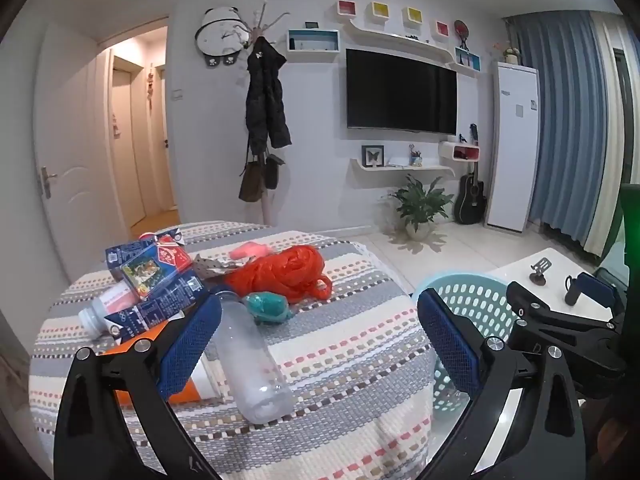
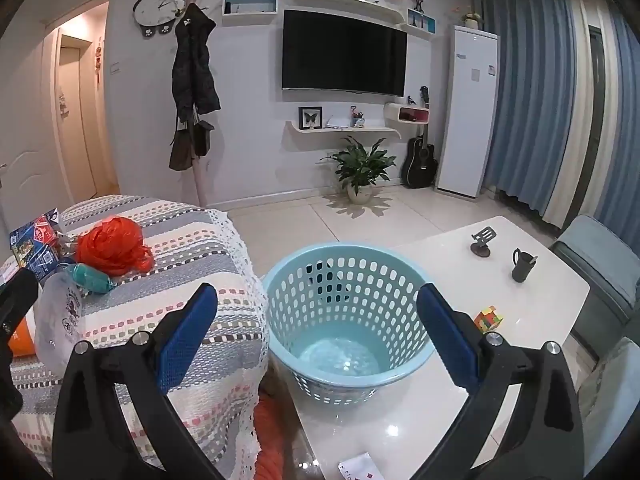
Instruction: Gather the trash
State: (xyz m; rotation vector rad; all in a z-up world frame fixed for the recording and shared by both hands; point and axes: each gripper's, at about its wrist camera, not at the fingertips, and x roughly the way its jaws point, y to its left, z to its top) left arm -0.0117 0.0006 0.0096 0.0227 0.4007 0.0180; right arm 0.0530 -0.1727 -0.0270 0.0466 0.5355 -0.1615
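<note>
ITEM 1 — Step in hand (judged): first pick. The blue basket (image 2: 348, 320) looks empty, so nothing seems collected yet.

- Target: clear plastic bottle (image 1: 250, 356), lying on its side on the striped cover (image 1: 340, 344), base toward you, cap end beside the teal wrapper (image 1: 267, 307).
- Advice: the bottle is smooth and round, so close across its middle, square to its long axis. A grip near either end may let it swing or squirt out.
- Advice: the bottle sits just right of your left finger pad (image 1: 188, 344). Shift left until the body lies centred between both pads before closing.
- Risk: the orange box (image 1: 160, 380) and the blue cartons (image 1: 156, 280) crowd the left side; a wide sweep could knock them.

ITEM 2 — Other trash on the cover: red plastic bag (image 1: 288, 276), pink scrap (image 1: 252, 250), small white bottle (image 1: 108, 312) partly under the cartons.

ITEM 3 — Left gripper (image 1: 316, 340): jaws spread wide, empty, low over the cover, pointing across the pile toward the far wall.

ITEM 4 — Right gripper (image 2: 320, 328): jaws spread wide, empty, held above the basket, which stands on the white table (image 2: 540, 320) just beside the covered furniture. Keep it there, clear of the drop path.
</note>
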